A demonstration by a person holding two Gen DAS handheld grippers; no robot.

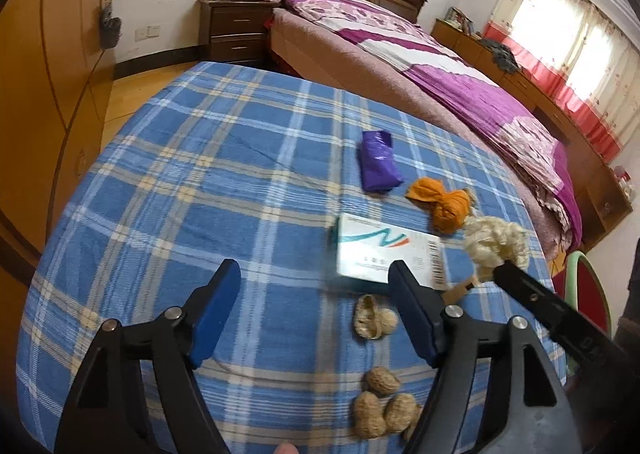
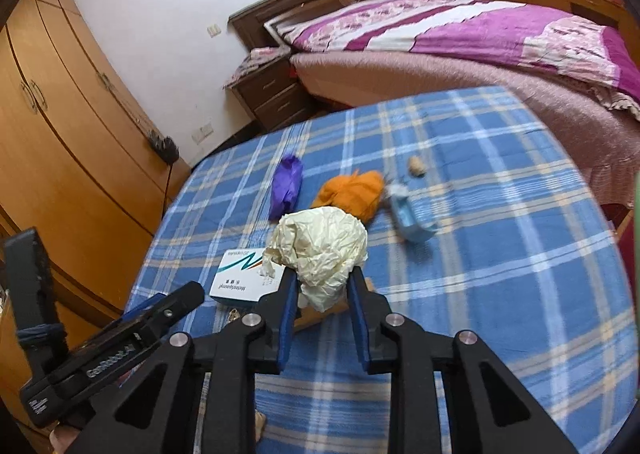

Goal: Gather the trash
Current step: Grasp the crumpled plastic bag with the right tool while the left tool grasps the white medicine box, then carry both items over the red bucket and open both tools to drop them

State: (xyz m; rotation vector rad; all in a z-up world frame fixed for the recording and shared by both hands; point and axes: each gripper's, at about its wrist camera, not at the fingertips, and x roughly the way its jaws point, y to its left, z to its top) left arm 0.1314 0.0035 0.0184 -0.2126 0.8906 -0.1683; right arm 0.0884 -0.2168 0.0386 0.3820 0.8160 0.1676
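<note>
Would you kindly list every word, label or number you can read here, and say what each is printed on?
"GenRobot.AI": white lettering along the side of the left gripper.
"Meteospasmyl": upside down on the white box; smaller print beside it is too small to read.
Barcode on the white box: digits too blurred to read.

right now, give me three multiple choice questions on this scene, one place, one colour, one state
1. Where does the white box lie?
A on the bed
B on the checked cloth
C on the floor

2. What colour is the knotted bag next to the purple bag?
A orange
B green
C black

3. What is the right tool doing?
A open over peanuts
B gripping the white box
C gripping a crumpled paper ball

Answers: B, the plaid shows all around it; A, it is plainly orange; C, the paper sits pinched between the pads.
</note>
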